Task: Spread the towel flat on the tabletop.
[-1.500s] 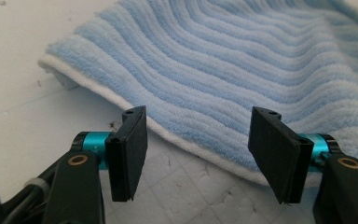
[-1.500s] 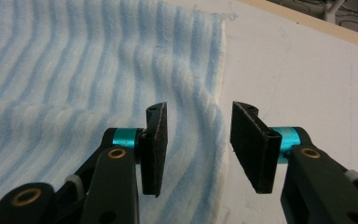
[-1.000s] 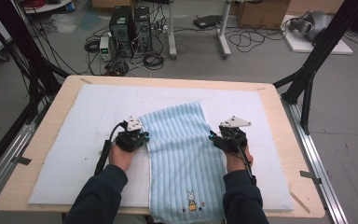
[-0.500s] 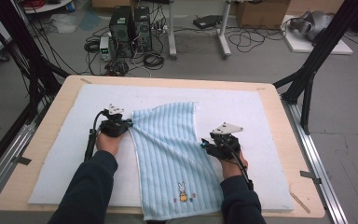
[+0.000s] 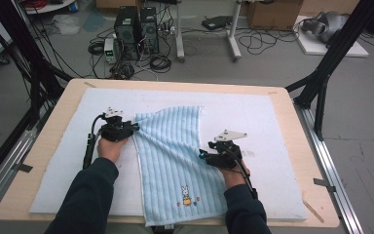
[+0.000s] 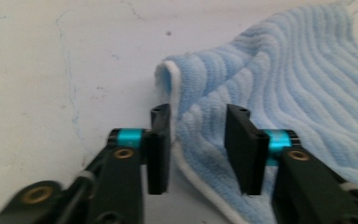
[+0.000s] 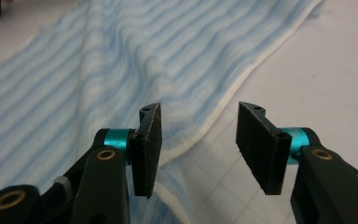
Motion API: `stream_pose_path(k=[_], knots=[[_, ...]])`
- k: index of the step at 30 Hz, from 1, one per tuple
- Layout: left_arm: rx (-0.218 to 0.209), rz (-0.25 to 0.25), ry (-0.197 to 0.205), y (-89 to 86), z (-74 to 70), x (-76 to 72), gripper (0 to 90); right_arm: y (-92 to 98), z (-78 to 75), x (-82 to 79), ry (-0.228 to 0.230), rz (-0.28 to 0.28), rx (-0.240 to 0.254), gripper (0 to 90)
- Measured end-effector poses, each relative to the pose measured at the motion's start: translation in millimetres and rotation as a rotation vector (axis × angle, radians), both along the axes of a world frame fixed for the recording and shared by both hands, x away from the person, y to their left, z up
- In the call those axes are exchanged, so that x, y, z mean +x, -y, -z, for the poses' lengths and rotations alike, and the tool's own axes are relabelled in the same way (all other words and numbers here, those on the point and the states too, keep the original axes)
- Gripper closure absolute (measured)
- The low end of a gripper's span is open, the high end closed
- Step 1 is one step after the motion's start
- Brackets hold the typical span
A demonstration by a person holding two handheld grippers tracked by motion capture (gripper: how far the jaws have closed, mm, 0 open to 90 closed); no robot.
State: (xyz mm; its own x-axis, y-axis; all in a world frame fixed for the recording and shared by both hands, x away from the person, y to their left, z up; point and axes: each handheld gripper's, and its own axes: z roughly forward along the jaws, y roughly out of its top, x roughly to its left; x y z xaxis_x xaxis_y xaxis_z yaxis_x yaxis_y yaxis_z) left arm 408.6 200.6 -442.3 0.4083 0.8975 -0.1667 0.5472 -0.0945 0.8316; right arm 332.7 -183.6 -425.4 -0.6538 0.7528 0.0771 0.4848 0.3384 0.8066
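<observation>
A light blue striped towel (image 5: 175, 161) lies slanted on the white mat, its rabbit patch (image 5: 187, 194) near the front edge. My left gripper (image 5: 135, 127) sits at the towel's upper left edge. In the left gripper view its jaws (image 6: 198, 140) have just been opening, and the white-hemmed towel edge (image 6: 284, 79) lies loose between the pads. My right gripper (image 5: 203, 155) rests at the towel's right edge. In the right gripper view it (image 7: 198, 144) stands open, having just widened a little, with the towel's hem (image 7: 121, 60) under the gap and no pad pressing on it.
The white mat (image 5: 253, 117) covers most of the wooden table (image 5: 297, 146). The towel's near end hangs over the table's front edge. Black frame posts (image 5: 321, 83) rise at the right and left, and computers and cables lie on the floor beyond.
My left hand moved left and away, dragging the towel's upper left edge with it, and its jaws have since parted. The right hand drifted slightly left. The towel now lies wider and slanted.
</observation>
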Motion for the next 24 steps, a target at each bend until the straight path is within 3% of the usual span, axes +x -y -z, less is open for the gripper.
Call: stream_pose_path(k=[2, 4, 7, 10, 13, 15, 16, 18, 21, 24], knots=[[-0.014, 0.023, 0.012, 1.2, -4.4, -4.9, 50.3, 1.8, -4.0, 2.5, -0.010, -0.001, 0.031, 51.1], [-0.028, 0.037, 0.042, 2.7, -7.2, -11.4, 48.9, -4.2, -2.4, 7.2, -0.040, -0.025, -0.008, 51.2], [-0.034, 0.058, 0.037, 2.6, -7.2, -18.3, 47.1, -18.5, 6.5, 12.5, -0.089, -0.058, -0.090, 53.1], [-0.044, 0.086, 0.032, 2.2, -8.1, -27.3, 45.2, -24.2, 14.3, 16.7, -0.104, -0.060, -0.161, 67.7], [-0.043, 0.116, 0.039, 4.9, -10.1, -40.3, 44.0, -20.3, 14.2, 20.4, -0.099, -0.058, -0.160, 82.9], [-0.038, 0.139, 0.031, 8.1, -10.1, -49.9, 44.1, -17.8, 13.6, 21.4, -0.077, -0.030, -0.185, 84.4], [-0.016, 0.160, 0.018, 10.3, -10.7, -54.2, 44.0, -16.2, 13.4, 22.0, -0.067, -0.008, -0.194, 84.7], [-0.025, 0.171, 0.029, 13.4, -10.4, -65.6, 44.5, -11.7, 13.6, 24.7, -0.045, 0.044, -0.211, 84.8], [-0.005, 0.195, 0.014, 16.8, -9.5, -79.5, 45.2, -5.6, 14.5, 28.7, -0.026, 0.127, -0.228, 84.6], [-0.042, 0.197, 0.018, 18.2, -8.5, -94.0, 45.6, -2.3, 14.2, 30.5, -0.004, 0.198, -0.247, 82.7]])
